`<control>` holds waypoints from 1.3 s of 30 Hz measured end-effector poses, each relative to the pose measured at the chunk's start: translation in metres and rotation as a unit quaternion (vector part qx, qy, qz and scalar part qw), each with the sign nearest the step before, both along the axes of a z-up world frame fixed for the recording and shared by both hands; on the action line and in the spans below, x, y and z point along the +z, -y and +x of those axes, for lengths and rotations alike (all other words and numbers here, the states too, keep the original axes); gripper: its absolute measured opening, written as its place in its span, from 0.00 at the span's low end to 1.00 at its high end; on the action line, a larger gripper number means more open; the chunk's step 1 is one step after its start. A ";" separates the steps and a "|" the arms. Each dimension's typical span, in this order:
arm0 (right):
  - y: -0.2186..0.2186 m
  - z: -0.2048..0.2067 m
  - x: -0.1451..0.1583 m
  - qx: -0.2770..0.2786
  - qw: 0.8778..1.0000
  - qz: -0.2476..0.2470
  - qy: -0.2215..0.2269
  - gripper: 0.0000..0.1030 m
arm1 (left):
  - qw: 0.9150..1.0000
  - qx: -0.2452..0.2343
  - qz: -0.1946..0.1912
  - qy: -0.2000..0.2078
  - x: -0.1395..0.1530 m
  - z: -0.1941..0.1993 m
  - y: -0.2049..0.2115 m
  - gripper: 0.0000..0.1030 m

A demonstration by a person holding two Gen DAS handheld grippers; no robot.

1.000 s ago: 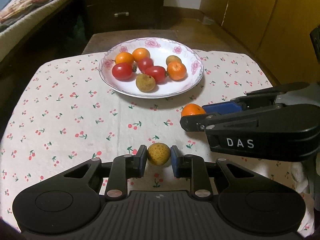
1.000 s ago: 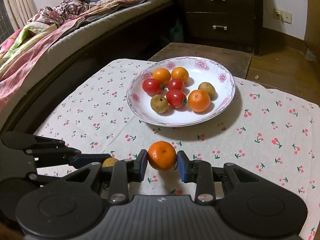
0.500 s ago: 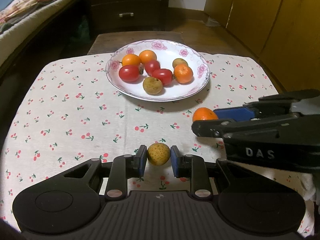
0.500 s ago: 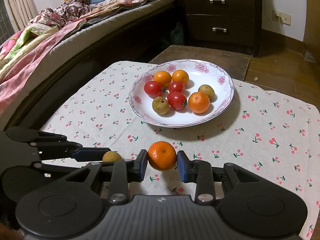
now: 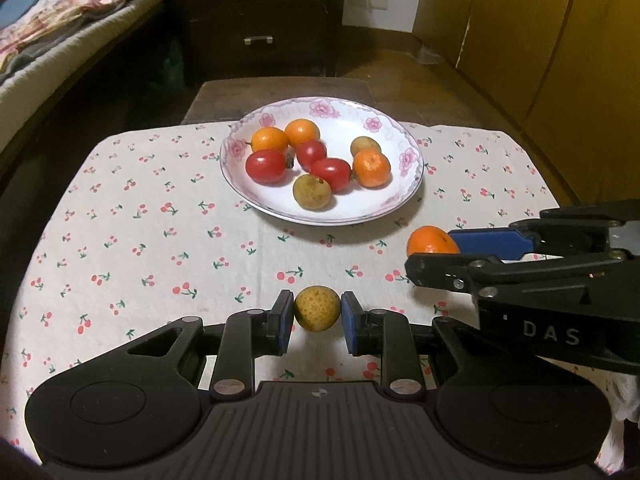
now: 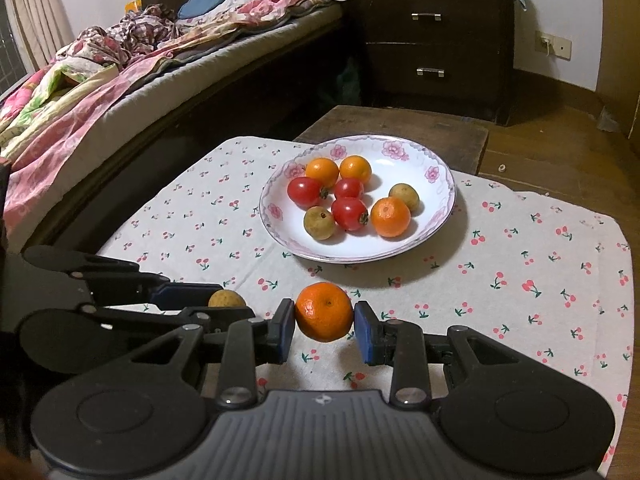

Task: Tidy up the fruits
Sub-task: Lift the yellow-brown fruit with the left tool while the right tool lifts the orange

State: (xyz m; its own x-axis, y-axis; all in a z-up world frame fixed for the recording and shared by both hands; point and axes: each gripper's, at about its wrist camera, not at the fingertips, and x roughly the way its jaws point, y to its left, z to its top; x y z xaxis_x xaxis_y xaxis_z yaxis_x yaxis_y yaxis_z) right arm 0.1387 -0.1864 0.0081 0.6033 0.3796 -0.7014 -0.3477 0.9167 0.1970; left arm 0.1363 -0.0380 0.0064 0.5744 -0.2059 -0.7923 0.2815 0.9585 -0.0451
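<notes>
My left gripper (image 5: 317,317) is shut on a small yellow-brown fruit (image 5: 317,308) and holds it above the cherry-print tablecloth (image 5: 140,240). My right gripper (image 6: 324,326) is shut on an orange mandarin (image 6: 324,317), also held above the cloth. Each gripper shows in the other's view: the right one (image 5: 436,254) with its mandarin (image 5: 430,241), the left one (image 6: 224,305) with its fruit (image 6: 227,299). Ahead stands a white floral plate (image 5: 408,160), also in the right wrist view (image 6: 440,184), holding several mandarins, tomatoes and brown fruits.
A dark wooden stool (image 6: 400,128) stands behind the table. A bed with bedding (image 6: 120,80) runs along the left. A dark drawer chest (image 6: 432,40) stands at the back. Yellow cabinets (image 5: 540,40) line the right side.
Both grippers have risen and drawn back with their fruits held; the plate now looks smaller and farther. The grips have not changed.
</notes>
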 end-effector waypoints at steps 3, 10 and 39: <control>0.000 -0.004 0.003 -0.002 1.000 0.000 0.002 0.46 | 1.000 0.002 -0.002 0.001 0.002 0.000 -0.001 0.32; -0.003 -0.009 0.006 -0.004 1.000 0.000 0.003 0.46 | 1.000 0.001 0.002 0.004 0.006 -0.001 -0.002 0.32; 0.000 0.001 0.003 -0.014 1.000 -0.016 -0.021 0.46 | 0.999 -0.001 0.032 -0.013 -0.002 0.010 0.000 0.33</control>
State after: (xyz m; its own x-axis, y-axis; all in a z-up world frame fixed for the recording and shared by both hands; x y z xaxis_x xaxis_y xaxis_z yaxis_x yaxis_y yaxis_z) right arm 0.1394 -0.1862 0.0107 0.5831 0.3397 -0.7379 -0.3144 0.9319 0.1806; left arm 0.1463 -0.0378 0.0049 0.5527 -0.1558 -0.8187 0.2837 0.9589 0.0090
